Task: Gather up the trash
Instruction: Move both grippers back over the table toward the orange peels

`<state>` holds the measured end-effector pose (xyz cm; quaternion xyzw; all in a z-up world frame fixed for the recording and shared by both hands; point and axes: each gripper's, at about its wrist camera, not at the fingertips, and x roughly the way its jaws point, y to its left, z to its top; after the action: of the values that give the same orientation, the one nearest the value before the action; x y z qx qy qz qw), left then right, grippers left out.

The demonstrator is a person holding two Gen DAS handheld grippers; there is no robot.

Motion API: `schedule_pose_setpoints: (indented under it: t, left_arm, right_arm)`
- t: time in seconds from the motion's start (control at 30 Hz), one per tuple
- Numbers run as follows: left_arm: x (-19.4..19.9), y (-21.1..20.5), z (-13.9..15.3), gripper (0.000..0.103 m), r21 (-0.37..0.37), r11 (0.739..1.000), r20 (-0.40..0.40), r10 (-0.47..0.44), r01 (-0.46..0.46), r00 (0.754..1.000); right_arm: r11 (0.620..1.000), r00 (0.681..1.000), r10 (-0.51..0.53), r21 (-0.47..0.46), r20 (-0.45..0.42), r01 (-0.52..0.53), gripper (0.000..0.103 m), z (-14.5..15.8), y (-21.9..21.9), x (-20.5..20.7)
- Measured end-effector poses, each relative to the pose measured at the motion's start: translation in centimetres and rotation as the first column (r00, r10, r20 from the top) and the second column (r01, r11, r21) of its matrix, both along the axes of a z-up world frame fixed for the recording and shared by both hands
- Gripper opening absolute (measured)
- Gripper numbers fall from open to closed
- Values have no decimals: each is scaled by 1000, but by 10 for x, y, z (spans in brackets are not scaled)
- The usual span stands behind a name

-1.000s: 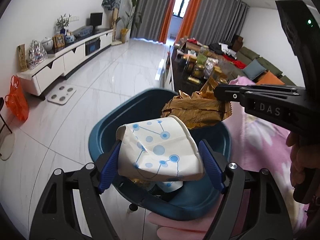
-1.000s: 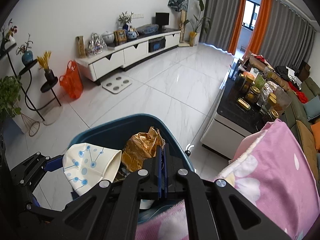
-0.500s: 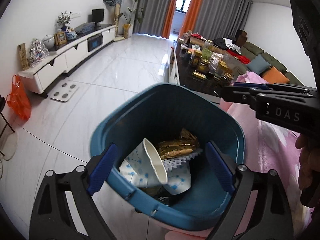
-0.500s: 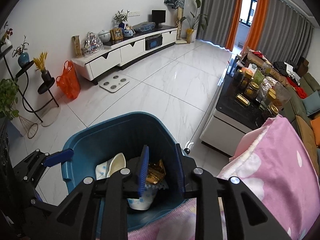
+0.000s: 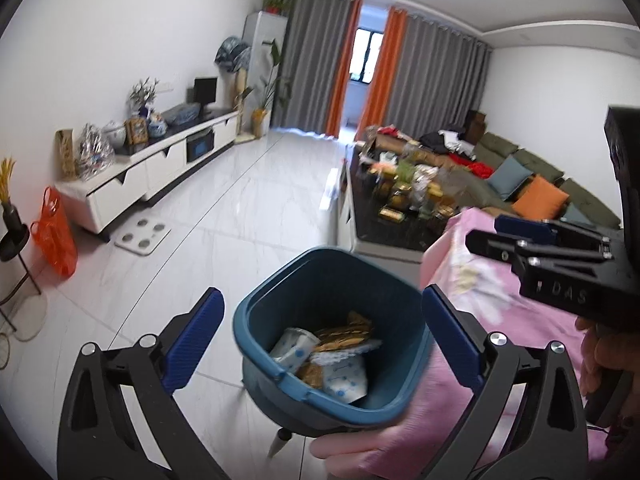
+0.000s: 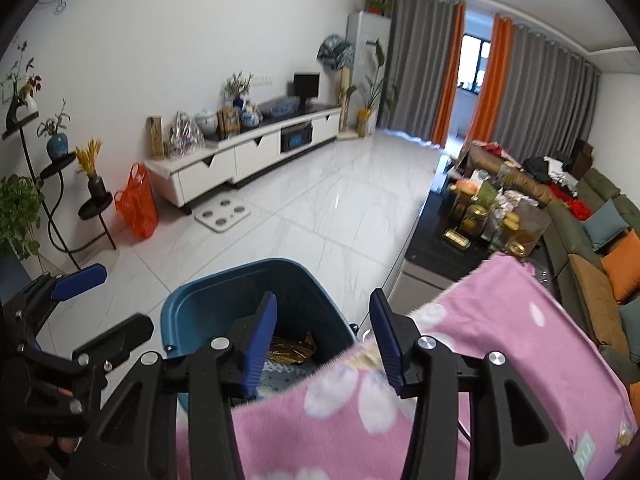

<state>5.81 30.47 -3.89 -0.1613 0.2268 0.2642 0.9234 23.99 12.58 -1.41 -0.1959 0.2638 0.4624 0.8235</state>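
With my left gripper above the blue bin, its fingers are opening to their widest and grip nothing. My right gripper is opening too, about halfway, empty. The paper cup and gold wrapper lie inside the bin beside the pink blanket.

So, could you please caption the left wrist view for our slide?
Left gripper, jaws opening and empty, above the blue bin holding paper cups and gold wrapper.
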Motion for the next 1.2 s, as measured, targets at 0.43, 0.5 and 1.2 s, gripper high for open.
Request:
schedule_pose_setpoints:
  t: [0.43,0.5,1.2]
  left_arm:
    - [-29,-91,64,97,83,988,108,-138,129,985]
    - [-30,-108,70,97,95,983,118,-171,160,978]
    - [-7,-296,69,97,201,801,78,-587,563,806]
  right_arm:
    - [967,981,-166,213,96,143,79,30,-148,-51]
    - [957,973,-200,235,116,169,83,33,-172,-57]
    - [773,810,-584,337,50,537,96,-2,-377,-81]
